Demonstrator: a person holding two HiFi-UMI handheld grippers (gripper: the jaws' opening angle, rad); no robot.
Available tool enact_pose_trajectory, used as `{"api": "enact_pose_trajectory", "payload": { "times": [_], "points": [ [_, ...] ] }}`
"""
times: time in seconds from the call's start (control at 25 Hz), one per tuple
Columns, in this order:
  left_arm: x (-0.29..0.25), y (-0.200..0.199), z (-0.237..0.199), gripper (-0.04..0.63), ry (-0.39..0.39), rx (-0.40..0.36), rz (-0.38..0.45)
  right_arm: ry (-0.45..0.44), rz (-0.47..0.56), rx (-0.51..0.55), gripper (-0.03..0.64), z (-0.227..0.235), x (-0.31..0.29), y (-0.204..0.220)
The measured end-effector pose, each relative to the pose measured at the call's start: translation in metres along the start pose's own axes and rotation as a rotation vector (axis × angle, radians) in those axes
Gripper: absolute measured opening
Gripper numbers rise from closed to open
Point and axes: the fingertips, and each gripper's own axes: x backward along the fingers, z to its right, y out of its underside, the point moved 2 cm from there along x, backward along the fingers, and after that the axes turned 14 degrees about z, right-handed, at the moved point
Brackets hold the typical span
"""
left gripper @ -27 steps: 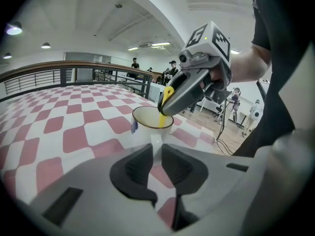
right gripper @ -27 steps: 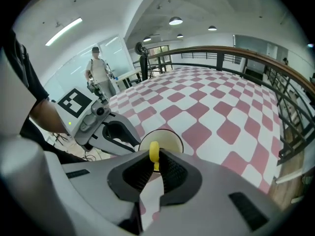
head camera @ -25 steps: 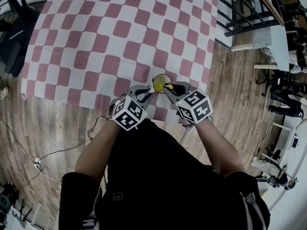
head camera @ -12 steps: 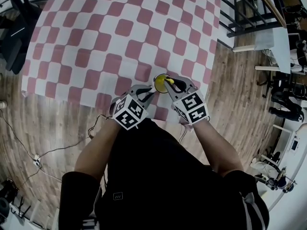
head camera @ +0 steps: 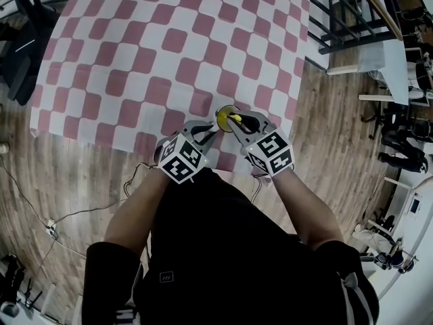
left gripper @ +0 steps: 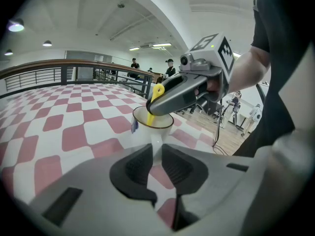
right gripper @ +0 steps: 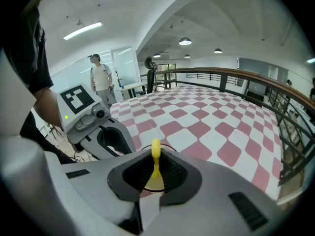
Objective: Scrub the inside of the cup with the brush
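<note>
A wooden floor (head camera: pixel 67 202) runs round a table (head camera: pixel 40 124) spread with a red-and-white checked cloth (head camera: pixel 135 59). The person (head camera: pixel 223 249) in black stands at the table's near edge. A small patch (head camera: pixel 166 277) on the black clothing is too small to read. A dark railing (right gripper: pixel 256 87) runs beside the table's far side, and another person (right gripper: pixel 102 77) in a white shirt stands well back in the hall.

The left gripper (left gripper: pixel 156 151) points down at the table. Its jaws are nearly together, with the pads closed on the white handle of the cup (head camera: pixel 226 114). The right gripper (right gripper: pixel 155 173) comes in from the other side, just above the cup. Its jaws are drawn in tight on the thin yellow handle of the brush (left gripper: pixel 156 95). Each gripper carries a cube (head camera: pixel 181 158) with black-and-white square markers. These are patterns, not letters.

The cup stands upright on the cloth near the table's near edge, between the two grippers. It is white outside and yellow inside, with a dark rim. The brush slants down past the rim into it. A small blue tag (left gripper: pixel 134 126) hangs on the cup's outside. Its print cannot be made out.
</note>
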Motion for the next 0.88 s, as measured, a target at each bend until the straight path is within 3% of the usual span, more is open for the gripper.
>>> {"api": "enact_pose_trajectory", "payload": {
  "times": [0.32, 0.52, 0.88],
  "points": [
    [0.0, 0.002, -0.001, 0.061, -0.005, 0.005, 0.002, 0.058, -0.043, 0.195, 0.043, -0.001, -0.002, 0.004],
    [0.001, 0.003, -0.001, 0.061, -0.007, 0.009, 0.004, 0.076, -0.165, 0.262, 0.043, -0.001, 0.006, 0.015],
    [-0.001, 0.003, -0.001, 0.061, -0.01, 0.013, 0.007, 0.068, -0.256, 0.186, 0.042, 0.002, 0.022, 0.024]
  ]
}}
